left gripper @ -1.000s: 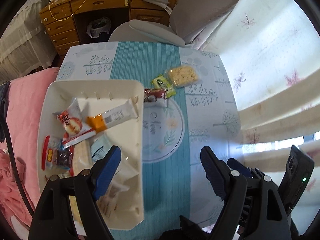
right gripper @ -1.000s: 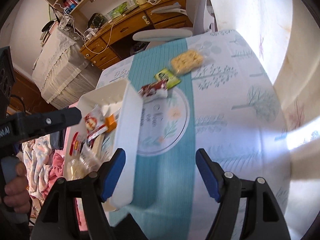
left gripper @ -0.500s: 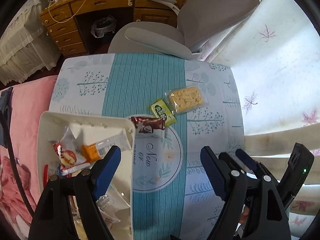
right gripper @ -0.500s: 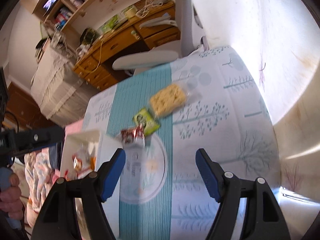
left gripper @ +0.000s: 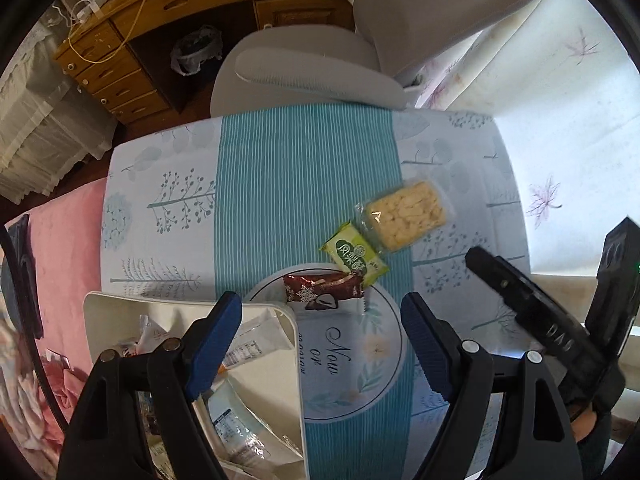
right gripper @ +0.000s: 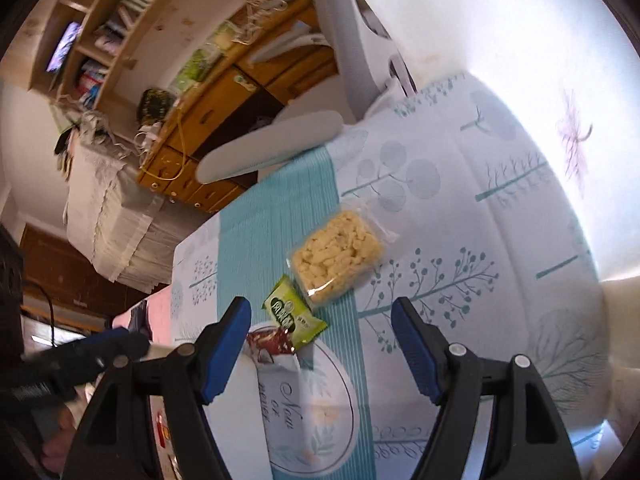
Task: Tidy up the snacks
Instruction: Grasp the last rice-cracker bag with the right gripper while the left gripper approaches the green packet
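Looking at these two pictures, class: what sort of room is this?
Probably a home bedroom or study: a wooden desk with drawers, a grey office chair and bookshelves stand behind the cloth-covered table.

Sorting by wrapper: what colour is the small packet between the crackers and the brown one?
Green packet, clearest in the left wrist view.

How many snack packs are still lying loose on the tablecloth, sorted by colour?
Yellow, clear pack: 1
Green pack: 1
Dark red pack: 1
Total loose on the tablecloth: 3
More packs lie in the white tray, too hidden behind the left gripper to count.
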The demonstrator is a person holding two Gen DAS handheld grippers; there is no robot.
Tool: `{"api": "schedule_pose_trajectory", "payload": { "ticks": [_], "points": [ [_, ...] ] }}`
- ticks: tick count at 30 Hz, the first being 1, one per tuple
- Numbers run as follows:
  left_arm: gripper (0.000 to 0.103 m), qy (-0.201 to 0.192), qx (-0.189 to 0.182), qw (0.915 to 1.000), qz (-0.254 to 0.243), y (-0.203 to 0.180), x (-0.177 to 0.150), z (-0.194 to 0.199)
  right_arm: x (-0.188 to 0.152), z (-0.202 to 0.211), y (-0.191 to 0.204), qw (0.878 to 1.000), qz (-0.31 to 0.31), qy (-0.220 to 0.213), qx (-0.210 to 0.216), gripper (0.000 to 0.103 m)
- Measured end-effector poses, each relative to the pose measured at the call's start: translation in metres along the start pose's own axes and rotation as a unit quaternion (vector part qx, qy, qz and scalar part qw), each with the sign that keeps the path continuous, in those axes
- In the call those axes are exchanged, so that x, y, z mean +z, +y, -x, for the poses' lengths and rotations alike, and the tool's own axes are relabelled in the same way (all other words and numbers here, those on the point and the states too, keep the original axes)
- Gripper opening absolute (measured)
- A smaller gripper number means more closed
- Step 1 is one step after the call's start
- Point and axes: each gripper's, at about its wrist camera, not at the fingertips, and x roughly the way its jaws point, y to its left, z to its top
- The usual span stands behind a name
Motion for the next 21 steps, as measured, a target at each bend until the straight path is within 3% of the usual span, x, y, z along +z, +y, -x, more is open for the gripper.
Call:
{"api": "schedule_pose_trajectory", "payload": {
  "ticks": [9,13,21],
  "points": [
    [0.081,0.030,-0.008,0.9989,-0.033,-0.007,0.014,-0.038,0.015,-0.043,-0.011,0.997,-0.072,0.032,0.006,0.073],
    [0.081,0.045,0.028,0.9968,-0.060,-0.016,0.018,-0.060,0.022,-0.059,-0.011,0.994,-0.098,0.043,0.004,0.073],
    [0.081,0.074,0.016,0.9943,-0.075,-0.027,0.030,-0.093,0.039,-0.085,-0.019,0.983,-0.171,0.071,-0.016,0.073]
  ]
}}
